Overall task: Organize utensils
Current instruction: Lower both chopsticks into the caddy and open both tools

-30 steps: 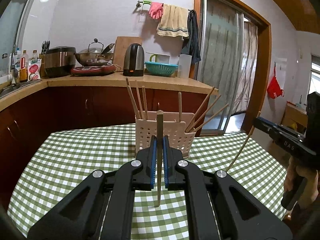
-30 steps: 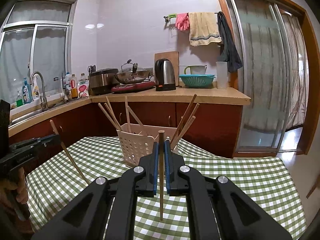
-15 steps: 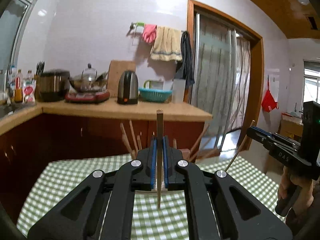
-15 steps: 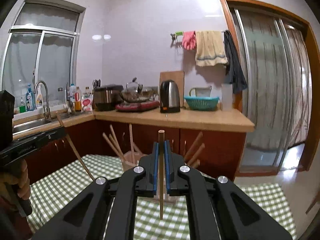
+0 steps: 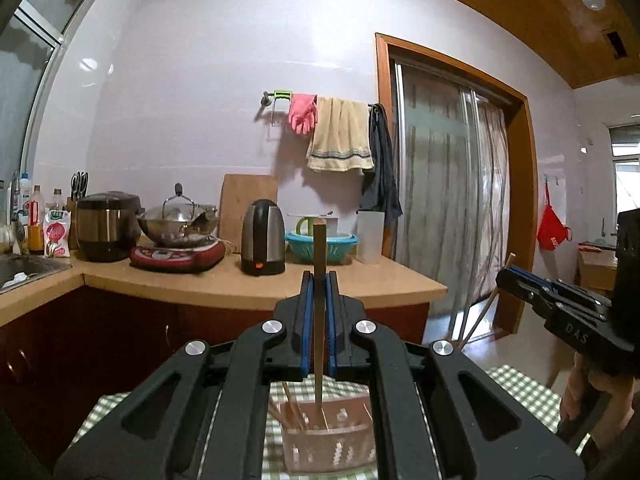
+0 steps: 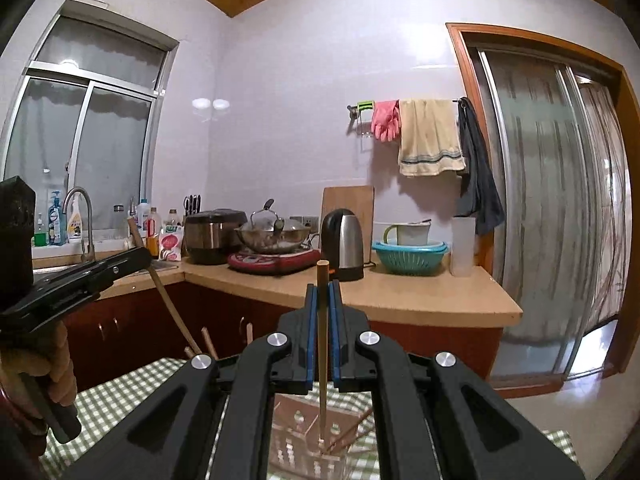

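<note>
- Left tongs [image 5: 319, 280] level, pointing across the kitchen, blue pads pinching a chopstick [image 5: 319, 320] that stands upright between them.
- That stick's tip hangs right over the pale perforated utensil basket [image 5: 328, 444], low at 6 o'clock in the left wrist view, on the green checked table [image 5: 520, 388].
- Several chopsticks already lean inside the basket.
- Right tongs [image 6: 323, 292] in the same level pose, pressed onto a second chopstick [image 6: 323, 340], also upright, its lower end down among the basket's [image 6: 304, 440] compartments; which one, can't tell.
- From the left wrist view, the right tongs [image 5: 505, 276] show at 3 o'clock, the person's hand [image 5: 588, 384] wrapped round the grip below.
- From the right wrist view, the left tongs [image 6: 142, 256] sit at 9 o'clock, their chopstick [image 6: 168, 300] slanting down toward the basket, hand [image 6: 48, 364] on the handle.
- Behind, at 12 o'clock, an electric kettle [image 5: 263, 242] stands on the kitchen's wooden worktop.
</note>
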`<control>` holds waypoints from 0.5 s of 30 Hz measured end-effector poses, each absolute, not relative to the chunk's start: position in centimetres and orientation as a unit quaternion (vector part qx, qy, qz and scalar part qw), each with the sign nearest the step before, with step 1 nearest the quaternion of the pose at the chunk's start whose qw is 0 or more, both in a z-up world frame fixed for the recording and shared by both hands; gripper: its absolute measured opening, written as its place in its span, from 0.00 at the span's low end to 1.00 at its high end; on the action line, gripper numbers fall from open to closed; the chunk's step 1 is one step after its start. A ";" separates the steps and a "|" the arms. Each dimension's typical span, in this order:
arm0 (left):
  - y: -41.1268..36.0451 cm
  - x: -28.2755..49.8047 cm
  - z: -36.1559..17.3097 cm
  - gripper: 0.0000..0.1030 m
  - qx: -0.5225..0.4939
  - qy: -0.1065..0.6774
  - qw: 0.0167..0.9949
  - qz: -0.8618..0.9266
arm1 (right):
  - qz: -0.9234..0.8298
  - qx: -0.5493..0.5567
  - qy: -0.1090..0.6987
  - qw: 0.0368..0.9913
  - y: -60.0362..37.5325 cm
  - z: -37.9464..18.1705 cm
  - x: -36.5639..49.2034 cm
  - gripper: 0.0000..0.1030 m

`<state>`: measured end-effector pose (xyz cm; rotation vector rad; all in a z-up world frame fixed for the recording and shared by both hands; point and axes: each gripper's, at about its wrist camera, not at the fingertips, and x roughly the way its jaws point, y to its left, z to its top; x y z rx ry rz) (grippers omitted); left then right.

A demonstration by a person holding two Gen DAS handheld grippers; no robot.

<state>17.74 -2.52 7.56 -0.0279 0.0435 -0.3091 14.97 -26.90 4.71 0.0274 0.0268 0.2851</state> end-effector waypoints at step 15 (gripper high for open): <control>-4.0 24.2 2.1 0.06 -0.009 0.069 0.989 -0.128 | 0.151 0.029 0.061 0.986 -26.2 -0.2 20.1 0.06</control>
